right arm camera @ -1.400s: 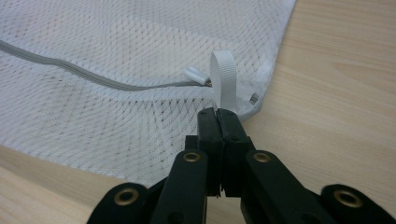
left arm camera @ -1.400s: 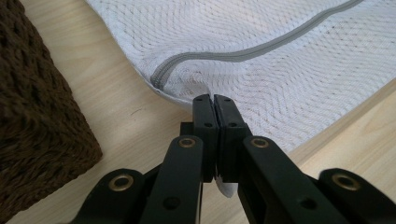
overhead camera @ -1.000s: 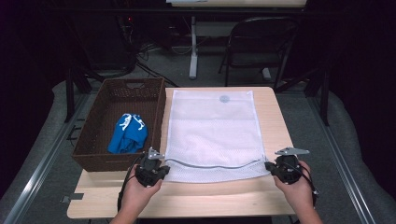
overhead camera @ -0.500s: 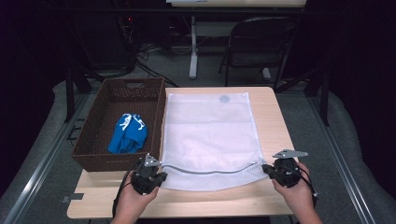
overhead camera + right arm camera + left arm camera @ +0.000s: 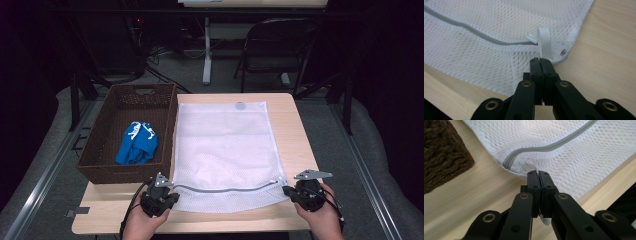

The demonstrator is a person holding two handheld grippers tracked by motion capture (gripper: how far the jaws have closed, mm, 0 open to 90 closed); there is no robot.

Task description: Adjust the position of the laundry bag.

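Note:
A white mesh laundry bag (image 5: pixel 223 150) lies flat on the table, its grey zipper (image 5: pixel 225 189) running along the near end. My left gripper (image 5: pixel 171 195) is shut on the bag's near left corner; in the left gripper view the jaws (image 5: pixel 539 173) pinch the mesh just below the zipper's end (image 5: pixel 509 162). My right gripper (image 5: pixel 286 190) is shut on the near right corner. In the right gripper view its jaws (image 5: pixel 540 60) clamp the mesh at the base of a white strap loop (image 5: pixel 544 42), beside the zipper pull (image 5: pixel 531 38).
A brown wicker basket (image 5: pixel 100 170) stands left of the bag and holds a bunched blue cloth (image 5: pixel 137 143). The wooden table (image 5: pixel 287 125) has a narrow bare strip on the right. A folding chair (image 5: pixel 277 45) and a dark floor lie beyond.
Both grippers have drawn back toward the table's near edge, pulling the bag's zipper end with them. The zipper line now bows between the two held corners.

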